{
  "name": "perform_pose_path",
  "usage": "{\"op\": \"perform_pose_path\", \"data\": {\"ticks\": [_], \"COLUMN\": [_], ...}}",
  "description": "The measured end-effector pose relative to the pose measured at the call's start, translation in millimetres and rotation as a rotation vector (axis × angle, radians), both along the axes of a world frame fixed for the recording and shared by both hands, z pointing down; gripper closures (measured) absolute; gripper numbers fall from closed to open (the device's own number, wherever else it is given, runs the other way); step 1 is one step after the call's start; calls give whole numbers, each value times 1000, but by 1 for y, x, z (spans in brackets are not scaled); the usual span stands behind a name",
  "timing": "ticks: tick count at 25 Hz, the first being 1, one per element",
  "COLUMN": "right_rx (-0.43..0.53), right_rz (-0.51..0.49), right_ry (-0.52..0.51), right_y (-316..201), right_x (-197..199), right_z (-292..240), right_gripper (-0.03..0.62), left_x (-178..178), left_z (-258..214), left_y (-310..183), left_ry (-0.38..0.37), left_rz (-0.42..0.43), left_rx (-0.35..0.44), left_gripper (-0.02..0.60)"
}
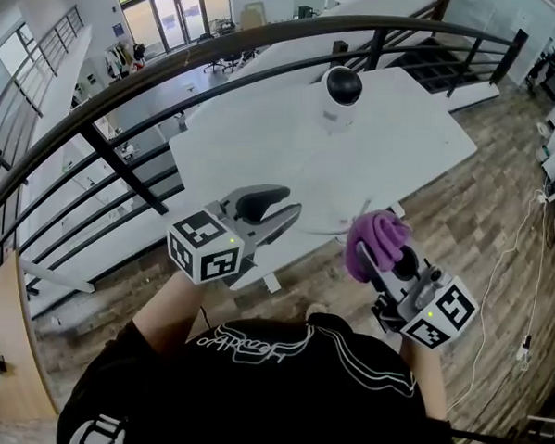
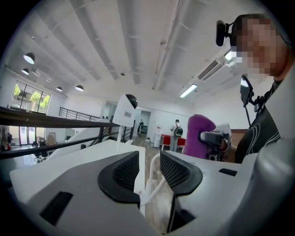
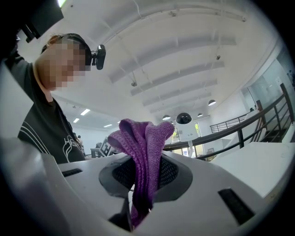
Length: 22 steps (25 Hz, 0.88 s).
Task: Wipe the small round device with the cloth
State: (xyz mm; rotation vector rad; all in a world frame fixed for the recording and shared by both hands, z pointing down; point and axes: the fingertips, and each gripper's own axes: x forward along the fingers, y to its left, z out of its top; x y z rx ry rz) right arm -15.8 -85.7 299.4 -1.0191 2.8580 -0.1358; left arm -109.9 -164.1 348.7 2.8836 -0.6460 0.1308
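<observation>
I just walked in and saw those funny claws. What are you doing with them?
A person holds a gripper in each hand at a white table. The right gripper is clamped on a purple cloth. The left gripper is open and holds nothing. The small round device, white with a black dome, stands at the far side of the table. Neither gripper touches it, so the cloth is not on it yet.

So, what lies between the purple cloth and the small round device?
In the head view, mostly bare white table; only a thin white cable curves near its front edge, just left of the cloth. The device stands farther back.
</observation>
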Motion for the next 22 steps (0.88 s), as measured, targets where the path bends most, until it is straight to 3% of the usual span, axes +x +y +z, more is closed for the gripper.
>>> {"op": "perform_pose_path", "data": {"ticks": [5, 11, 22], "right_rx": [19, 77, 238], "right_rz": [23, 40, 132], "right_ry": [35, 90, 281], "right_y": [-18, -59, -99], "right_x": [13, 9, 1], "right_z": [-2, -25, -34], "right_gripper": [536, 536, 536], "left_x": [5, 9, 20], "left_z": [24, 34, 68], "left_y": [-41, -91, -118], "left_ry": [-71, -112, -167], "left_rz": [-31, -40, -25], "left_rx": [-21, -49, -97], "left_gripper": [414, 407, 405]}}
